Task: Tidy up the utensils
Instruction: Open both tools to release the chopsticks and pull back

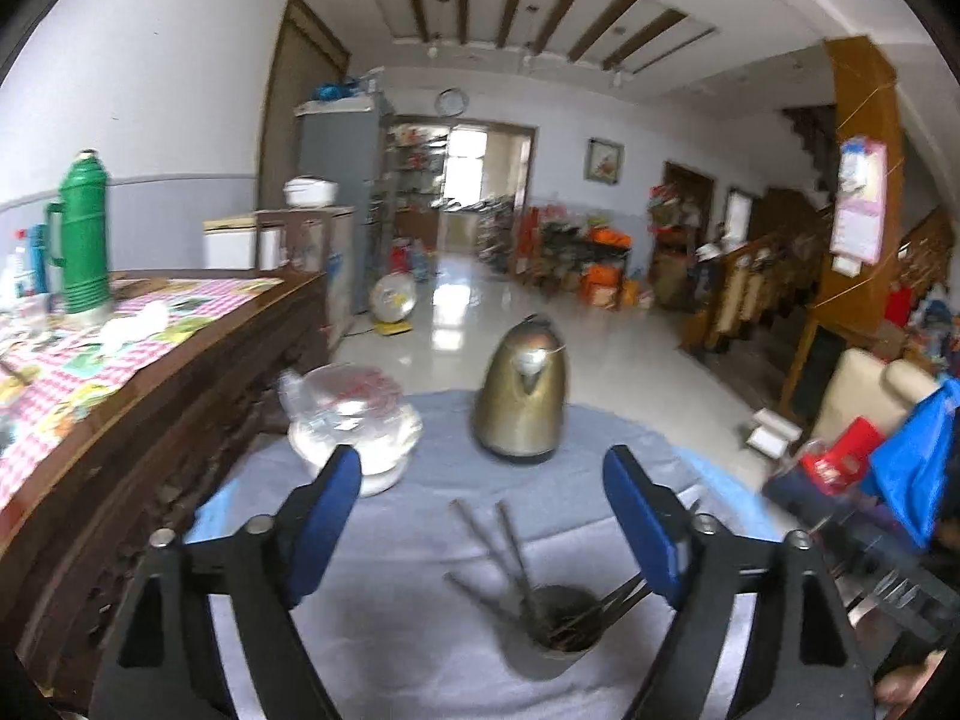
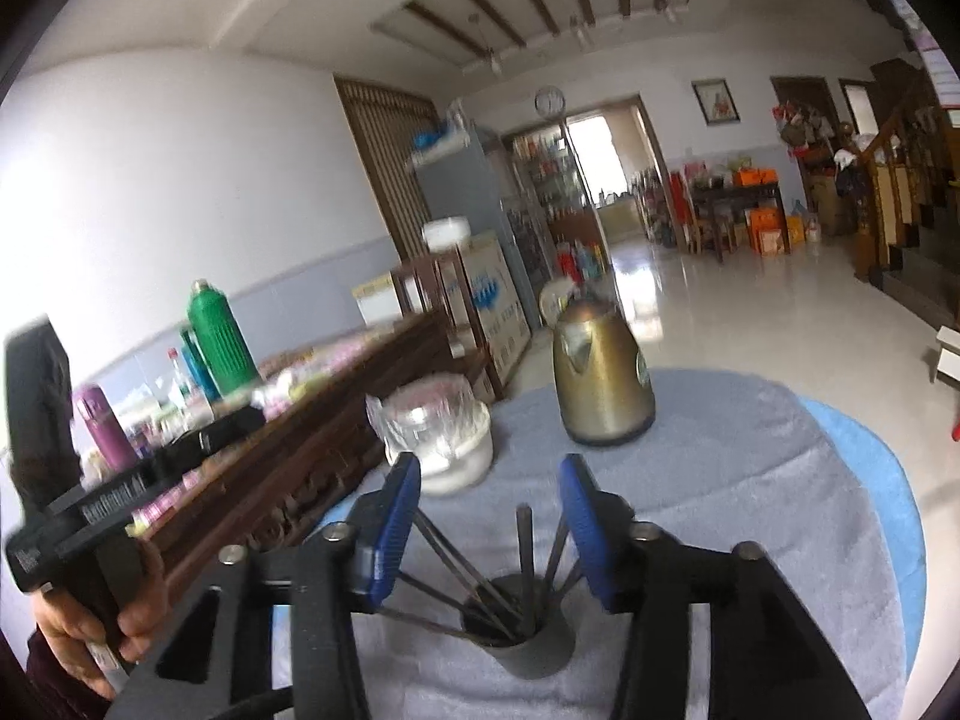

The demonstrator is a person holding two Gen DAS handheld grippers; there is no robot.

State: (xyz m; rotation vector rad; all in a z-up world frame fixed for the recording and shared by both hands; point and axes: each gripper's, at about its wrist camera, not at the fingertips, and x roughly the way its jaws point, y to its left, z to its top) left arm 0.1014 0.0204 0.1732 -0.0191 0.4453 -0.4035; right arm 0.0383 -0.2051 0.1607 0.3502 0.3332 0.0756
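Left wrist view. Nearest the lens is the left gripper (image 1: 483, 474), its 2 blue-padded jaws spread wide with nothing between them. It hangs above and short of the cup (image 1: 561, 621), a dark holder standing upright on the grey cloth (image 1: 420, 648). The utensils (image 1: 510, 546) stand bunched in that cup, handles fanned outward and leaning on the rim; judged, that is the tidy end state the task asks for. The open, empty jaws fit a tool that has nothing left to carry. Farther on stand the kettle (image 1: 522, 396) and, to its left, a covered bowl (image 1: 354, 426), both well apart from the cup. The sideboard (image 1: 198, 360) runs along the left with a green flask (image 1: 84, 234) on it.

Right wrist view. Nearest is the right gripper (image 2: 489, 483), jaws parted about half way, pads touching nothing. The cup (image 2: 531, 642) sits below and just ahead of it, and the utensils (image 2: 525, 546) rise in the line of sight between the jaws without contact. No loose utensil shows on the cloth (image 2: 750, 510) in either view. At the left edge a hand (image 2: 102, 618) holds the other tool's handle.
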